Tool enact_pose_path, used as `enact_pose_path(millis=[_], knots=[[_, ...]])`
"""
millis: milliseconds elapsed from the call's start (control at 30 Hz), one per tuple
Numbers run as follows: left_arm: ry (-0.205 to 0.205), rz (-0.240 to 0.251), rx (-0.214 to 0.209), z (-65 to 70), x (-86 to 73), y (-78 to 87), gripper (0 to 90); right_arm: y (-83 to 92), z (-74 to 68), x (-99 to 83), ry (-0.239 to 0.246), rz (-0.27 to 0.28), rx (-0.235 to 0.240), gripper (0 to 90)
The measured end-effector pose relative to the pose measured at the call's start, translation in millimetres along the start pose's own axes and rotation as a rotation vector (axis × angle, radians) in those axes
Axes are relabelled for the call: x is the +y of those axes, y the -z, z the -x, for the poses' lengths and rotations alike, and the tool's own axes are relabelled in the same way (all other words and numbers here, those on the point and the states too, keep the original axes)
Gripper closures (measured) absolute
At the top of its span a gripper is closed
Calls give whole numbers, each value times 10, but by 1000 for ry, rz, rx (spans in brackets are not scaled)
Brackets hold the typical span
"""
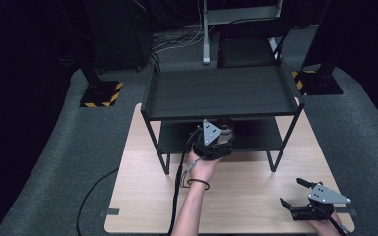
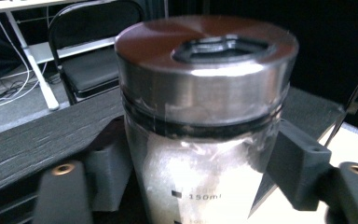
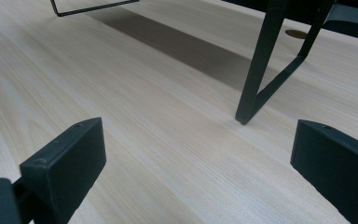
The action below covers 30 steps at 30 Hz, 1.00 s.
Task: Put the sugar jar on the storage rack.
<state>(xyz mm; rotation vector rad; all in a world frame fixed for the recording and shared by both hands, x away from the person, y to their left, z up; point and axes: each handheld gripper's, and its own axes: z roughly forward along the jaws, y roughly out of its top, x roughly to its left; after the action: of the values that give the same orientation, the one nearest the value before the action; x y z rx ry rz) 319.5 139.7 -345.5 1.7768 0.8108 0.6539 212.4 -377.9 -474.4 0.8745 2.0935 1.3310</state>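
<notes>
Two grippers were at work over a light wooden table (image 1: 256, 196). The left gripper (image 1: 215, 139) reached in at the front of a black shelf rack (image 1: 221, 93), between the top shelf and the lower one. Its jaws sat close on both sides of a jar (image 2: 205, 140), and the dark pads seemed to press on the glass, so I think it had hold of the jar.

The jar had a shiny metal lid (image 2: 207, 51) with a dark shape sunk in the top. The lid was on. The glass was see-through and had marks printed on it for how much it holds. Bright light hit the glass, so I could not tell if anything was inside. In the high view the jar was mostly hidden behind the left gripper, so I could not tell if it stood on the lower shelf or hung just above it.

The right gripper (image 1: 291, 192) rested low by the near right corner of the table. Its jaws were wide open with nothing in them. One thin leg of the rack (image 3: 256, 84) stood in front of it.

What could go wrong? The glass looked smooth, so the jar might slip if the grip was loose. It might also bump the top shelf if it was lifted too high, and a tipped jar could fall and break.
</notes>
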Motion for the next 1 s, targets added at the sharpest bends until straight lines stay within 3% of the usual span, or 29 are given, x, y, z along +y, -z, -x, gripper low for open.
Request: enact_pose_path(millis=[67, 200, 400, 633, 700, 1000], knots=[[3, -24, -5, -18, 2, 25, 192, -1, -1, 2, 2, -2, -1, 20], [25, -3, -14, -61, -96, 130, 167, -3, -3, 3, 2, -3, 0, 20], [-2, -3, -43, -129, -293, 379, 160, -5, -8, 4, 1, -5, 0, 20], [-1, -1, -59, -221, -627, 701, 161, -8, -15, 5, 2, -9, -4, 20], [-17, -12, -57, -238, -728, 797, 161, -9, -15, 5, -1, -10, -2, 21], [20, -55, -44, -275, -1247, 1171, 159, -10, -16, 5, -4, -17, -6, 21]])
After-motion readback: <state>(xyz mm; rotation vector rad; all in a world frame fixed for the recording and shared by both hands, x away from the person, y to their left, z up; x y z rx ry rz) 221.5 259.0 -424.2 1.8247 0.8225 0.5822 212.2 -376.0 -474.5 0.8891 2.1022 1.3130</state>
